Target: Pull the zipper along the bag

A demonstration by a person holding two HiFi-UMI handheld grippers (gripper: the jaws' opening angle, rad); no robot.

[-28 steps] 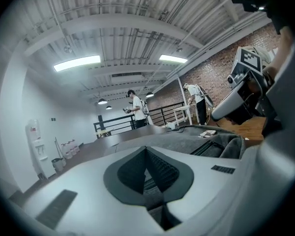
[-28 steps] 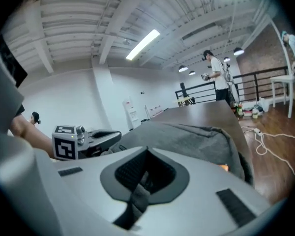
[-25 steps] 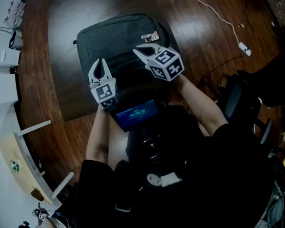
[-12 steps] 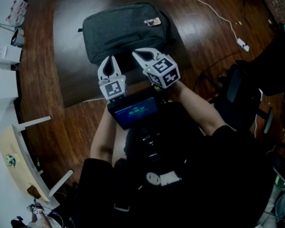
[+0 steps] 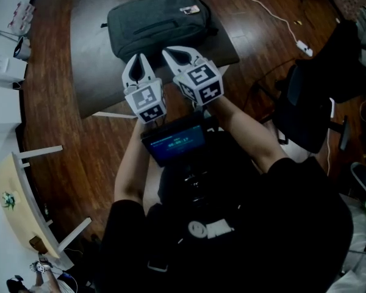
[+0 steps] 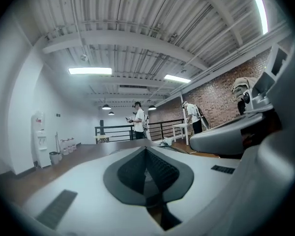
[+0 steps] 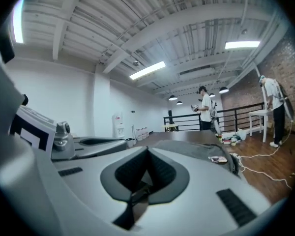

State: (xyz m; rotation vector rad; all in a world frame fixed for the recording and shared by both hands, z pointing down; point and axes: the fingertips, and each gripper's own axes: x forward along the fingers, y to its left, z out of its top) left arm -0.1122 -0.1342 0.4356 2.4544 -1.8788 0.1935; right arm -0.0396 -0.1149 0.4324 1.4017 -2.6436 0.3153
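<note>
Item: one dark grey bag, lying flat toward the far part of the dark table, bore one small tag with print too small to read. Two grippers, left gripper and right gripper, hung side by side above the table's near edge, apart from the bag, each with jaws pressed together on nothing. One chest screen showed blue writing, illegible

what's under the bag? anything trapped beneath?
The bag lies flat on a dark table; nothing pokes out round its edges. The patch of table beneath is covered by the bag, so anything flat trapped there cannot be seen.
</note>
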